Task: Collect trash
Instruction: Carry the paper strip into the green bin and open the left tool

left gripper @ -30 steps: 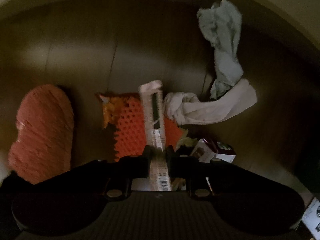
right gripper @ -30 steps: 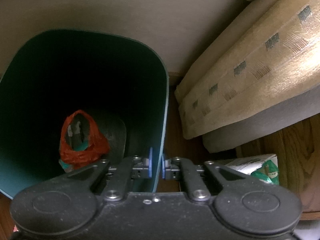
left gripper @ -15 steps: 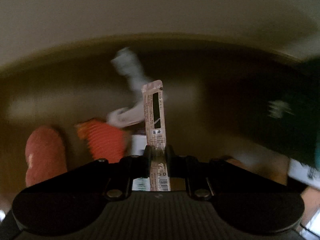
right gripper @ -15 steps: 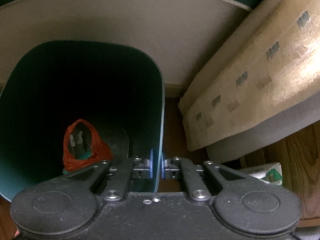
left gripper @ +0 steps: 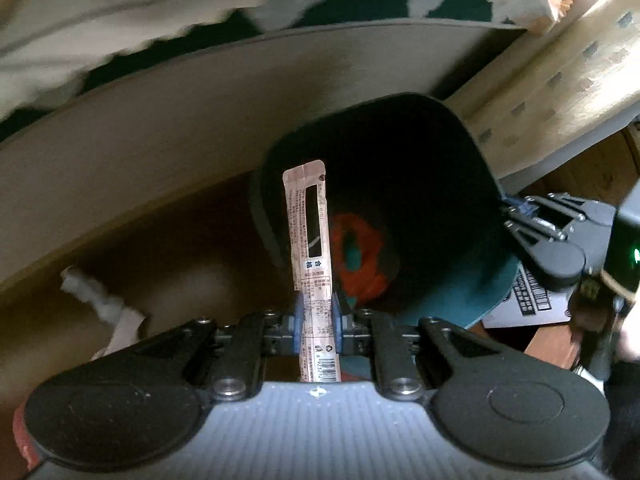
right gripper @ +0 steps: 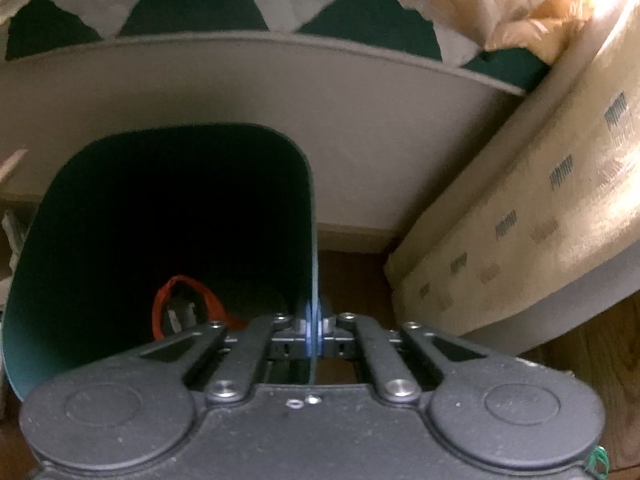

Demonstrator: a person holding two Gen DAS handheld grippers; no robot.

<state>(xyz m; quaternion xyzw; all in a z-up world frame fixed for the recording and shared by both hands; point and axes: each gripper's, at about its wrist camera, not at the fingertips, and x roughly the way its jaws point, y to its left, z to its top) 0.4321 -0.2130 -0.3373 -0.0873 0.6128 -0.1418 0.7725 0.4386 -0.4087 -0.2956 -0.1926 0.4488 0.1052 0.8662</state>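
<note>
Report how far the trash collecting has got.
Done: an orange bag already lies in the green bin.
In hand: the left gripper is shut on a long wrapper in front of the bin's mouth, while the right gripper pinches the bin's rim.
Left: dropping the wrapper in; a crumpled white paper remains on the floor.

One green bin (right gripper: 80, 240), one wrapper (left gripper: 310, 232), one orange bag (right gripper: 188, 304), two tongs.
</note>
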